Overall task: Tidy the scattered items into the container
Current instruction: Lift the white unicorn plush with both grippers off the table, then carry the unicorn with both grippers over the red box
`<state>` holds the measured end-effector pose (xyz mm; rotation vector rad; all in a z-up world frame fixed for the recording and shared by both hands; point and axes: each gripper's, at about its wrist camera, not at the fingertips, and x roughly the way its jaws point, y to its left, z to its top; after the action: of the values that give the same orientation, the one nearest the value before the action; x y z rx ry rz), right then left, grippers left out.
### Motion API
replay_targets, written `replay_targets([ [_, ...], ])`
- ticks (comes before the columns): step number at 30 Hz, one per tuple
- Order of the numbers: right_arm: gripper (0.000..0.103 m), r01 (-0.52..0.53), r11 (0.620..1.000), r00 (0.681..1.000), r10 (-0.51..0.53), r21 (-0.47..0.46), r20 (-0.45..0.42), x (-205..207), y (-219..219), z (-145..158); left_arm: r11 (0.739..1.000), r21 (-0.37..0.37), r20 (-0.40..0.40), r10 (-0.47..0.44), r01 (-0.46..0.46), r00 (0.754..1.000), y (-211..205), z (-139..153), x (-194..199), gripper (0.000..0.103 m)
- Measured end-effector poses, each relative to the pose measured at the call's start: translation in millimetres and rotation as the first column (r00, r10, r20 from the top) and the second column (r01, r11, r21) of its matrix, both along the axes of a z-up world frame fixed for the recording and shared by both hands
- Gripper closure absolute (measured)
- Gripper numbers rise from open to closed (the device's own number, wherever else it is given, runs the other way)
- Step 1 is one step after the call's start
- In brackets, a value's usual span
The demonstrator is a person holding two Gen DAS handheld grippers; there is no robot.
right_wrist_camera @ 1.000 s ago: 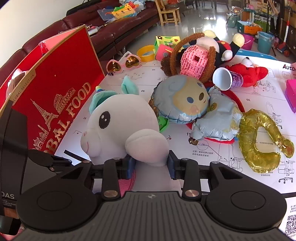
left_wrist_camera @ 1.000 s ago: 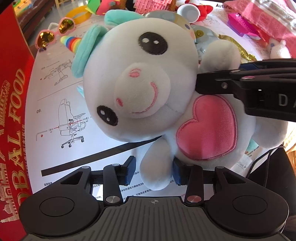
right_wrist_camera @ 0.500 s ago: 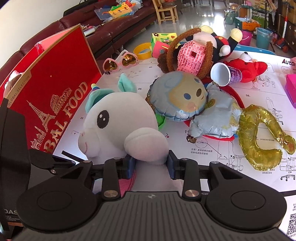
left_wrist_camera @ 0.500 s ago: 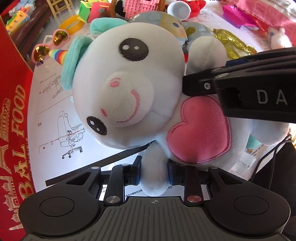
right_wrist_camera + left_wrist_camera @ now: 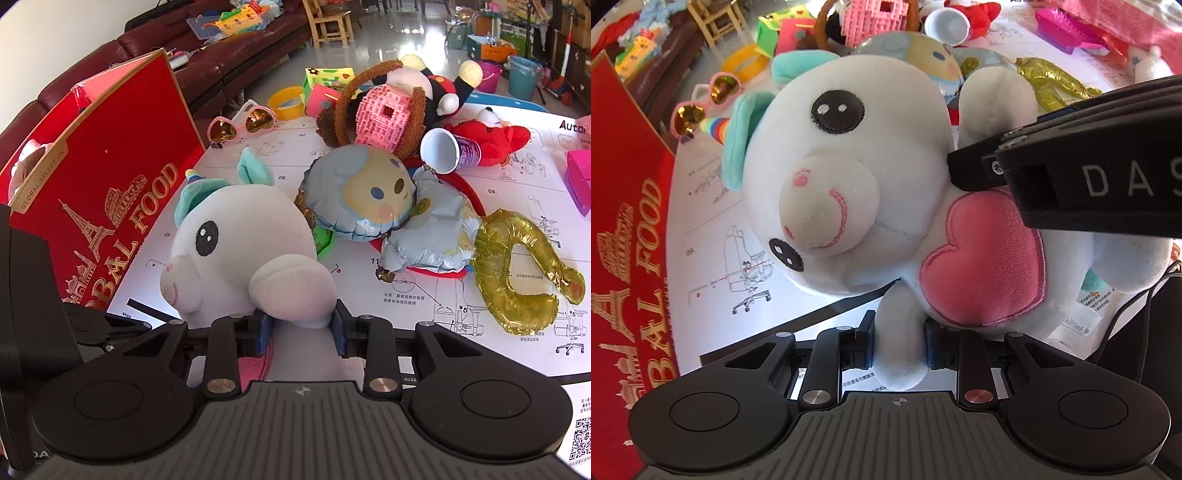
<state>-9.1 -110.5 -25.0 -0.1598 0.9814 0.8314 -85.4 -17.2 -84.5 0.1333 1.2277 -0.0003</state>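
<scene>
A white plush unicorn (image 5: 849,184) with a pink heart on its chest, teal ears and a rainbow horn is held up between both grippers. My left gripper (image 5: 899,350) is shut on one of its arms. My right gripper (image 5: 301,328) is shut on its other arm and shows in the left wrist view (image 5: 1071,173) as a black body at the right. The unicorn also shows in the right wrist view (image 5: 236,254), facing left. The red "Global Food" box (image 5: 99,206) stands open at the left, also in the left wrist view (image 5: 624,258).
On the white instruction sheet (image 5: 424,295) lie a blue foil balloon doll (image 5: 373,199), a gold foil balloon (image 5: 517,273), a white cup (image 5: 443,151), a red plush (image 5: 491,136), a pink block basket (image 5: 384,114) and heart sunglasses (image 5: 240,123). A brown sofa stands behind.
Both grippers have lifted the unicorn and carried it toward the left, closer to the red box. The left gripper's jaws closed tighter on the arm.
</scene>
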Motion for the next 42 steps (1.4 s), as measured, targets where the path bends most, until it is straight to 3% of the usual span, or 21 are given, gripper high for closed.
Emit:
replay_targets([
  [5, 0.069, -0.010, 1.000, 1.000, 0.010, 0.019, 0.013, -5.3, -3.6, 12.6, 1.000, -0.012, 0.019, 0.020, -0.020, 1.000, 4.8, 13.4, -2.4, 0.080],
  [14, 0.069, 0.013, 0.991, 0.997, -0.022, 0.131, 0.068, -7.3, -20.8, 59.6, 1.000, 0.014, 0.167, 0.011, -0.014, 0.986, 3.0, 73.3, -12.8, 0.082],
  [20, 0.069, -0.041, 0.972, 0.989, 0.007, 0.232, 0.146, -11.8, -13.0, 110.5, 0.997, 0.040, 0.286, 0.047, -0.061, 0.957, 18.3, 135.0, -28.1, 0.082],
  [24, 0.069, -0.130, 0.942, 0.976, 0.066, 0.308, 0.207, -22.2, 11.8, 148.2, 0.987, 0.074, 0.361, 0.110, -0.146, 0.926, 41.5, 175.9, -47.4, 0.082],
  [29, 0.069, -0.282, 0.883, 0.951, 0.207, 0.374, 0.230, -46.7, 66.6, 178.2, 0.941, 0.155, 0.417, 0.214, -0.302, 0.883, 85.2, 216.2, -92.2, 0.081],
  [36, 0.069, -0.497, 0.773, 0.868, 0.443, 0.394, 0.224, -105.5, 161.6, 190.9, 0.828, 0.265, 0.391, 0.376, -0.494, 0.840, 147.1, 236.9, -165.8, 0.081],
  [42, 0.069, -0.603, 0.705, 0.794, 0.577, 0.373, 0.192, -146.2, 218.1, 188.4, 0.769, 0.245, 0.335, 0.504, -0.590, 0.796, 188.9, 232.7, -209.0, 0.081],
])
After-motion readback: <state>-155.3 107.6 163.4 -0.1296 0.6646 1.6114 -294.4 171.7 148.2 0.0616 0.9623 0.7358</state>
